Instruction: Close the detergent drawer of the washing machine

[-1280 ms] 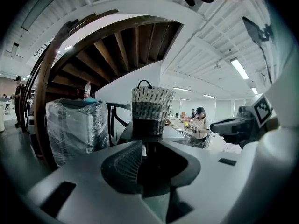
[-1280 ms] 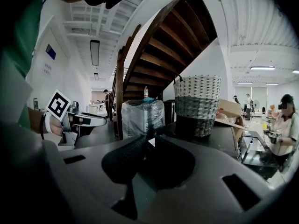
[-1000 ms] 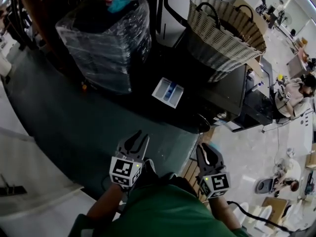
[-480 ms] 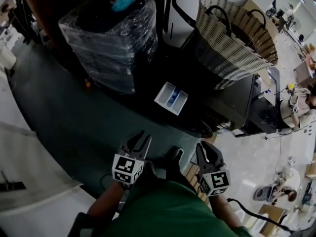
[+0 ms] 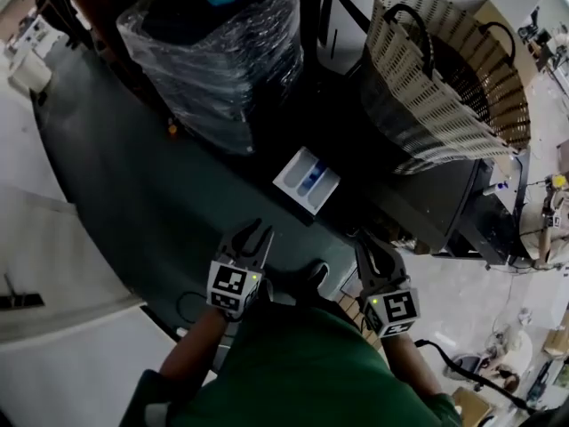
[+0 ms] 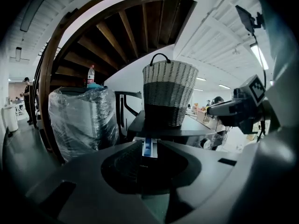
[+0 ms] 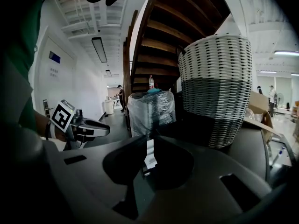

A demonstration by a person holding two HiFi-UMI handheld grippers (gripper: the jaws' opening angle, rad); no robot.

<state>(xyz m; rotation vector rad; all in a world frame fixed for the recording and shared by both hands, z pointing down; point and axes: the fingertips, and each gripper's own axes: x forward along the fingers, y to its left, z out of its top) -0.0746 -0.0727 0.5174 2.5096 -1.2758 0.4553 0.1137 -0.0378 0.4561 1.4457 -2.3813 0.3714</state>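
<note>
The white detergent drawer [image 5: 307, 178], with a blue insert, stands pulled out of the dark washing machine [image 5: 418, 194]. It also shows small and straight ahead between the jaws in the left gripper view, drawer [image 6: 148, 148], and in the right gripper view, drawer [image 7: 149, 154]. My left gripper [image 5: 252, 236] hangs below and left of the drawer, apart from it, with its jaws forked open and nothing between them. My right gripper [image 5: 366, 245] is held below and right of the drawer, open and holding nothing. Neither gripper touches the drawer.
A woven basket [image 5: 444, 87] with black handles sits on top of the machine. A plastic-wrapped appliance [image 5: 222, 52] stands to the left of the machine. Under the drawer lies a dark green floor mat [image 5: 133, 194]. A wooden staircase [image 6: 107, 36] rises behind.
The drawer and machine now sit lower and nearer in the head view, so I have come closer. Both grippers keep their pose and still hold nothing; the drawer stays out.
</note>
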